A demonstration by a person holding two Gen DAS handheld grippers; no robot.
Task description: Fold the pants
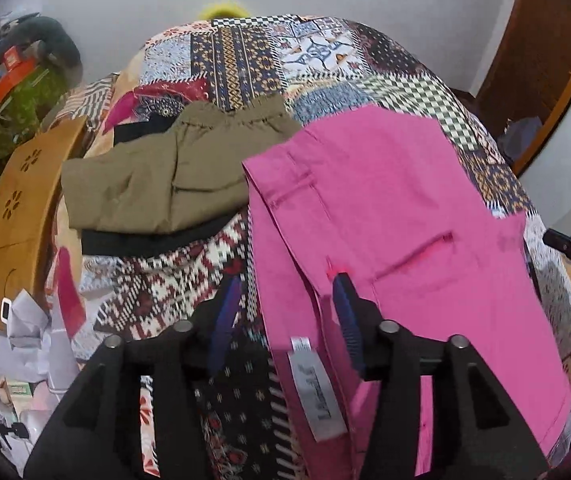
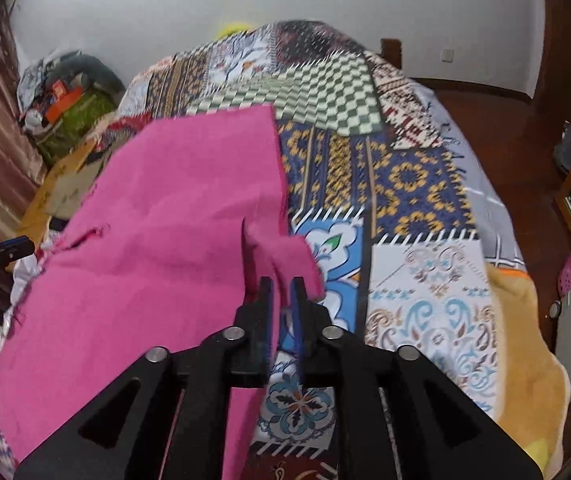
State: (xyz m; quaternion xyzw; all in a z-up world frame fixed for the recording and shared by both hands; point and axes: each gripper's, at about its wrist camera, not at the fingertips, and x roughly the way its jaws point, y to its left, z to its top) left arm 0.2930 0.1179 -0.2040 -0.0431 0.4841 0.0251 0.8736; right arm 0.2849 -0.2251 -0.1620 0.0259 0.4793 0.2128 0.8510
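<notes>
Pink pants (image 1: 389,208) lie on a patchwork bedspread (image 1: 245,56), waistband end near me with a white label (image 1: 317,392) showing. My left gripper (image 1: 287,292) is open, its fingers apart over the pants' left edge; the right blue pad (image 1: 345,300) touches the fabric. In the right wrist view the pink pants (image 2: 165,220) spread to the left. My right gripper (image 2: 282,292) is shut on a bunched fold of the pants' edge (image 2: 285,256), lifting it slightly off the bedspread (image 2: 405,184).
Folded olive pants (image 1: 165,176) sit on a black garment (image 1: 149,240) to the left. A brown cardboard box (image 1: 13,220) and clutter (image 1: 17,92) stand left of the bed. A wooden door (image 1: 537,60) is at right. An orange blanket (image 2: 525,340) borders the bed.
</notes>
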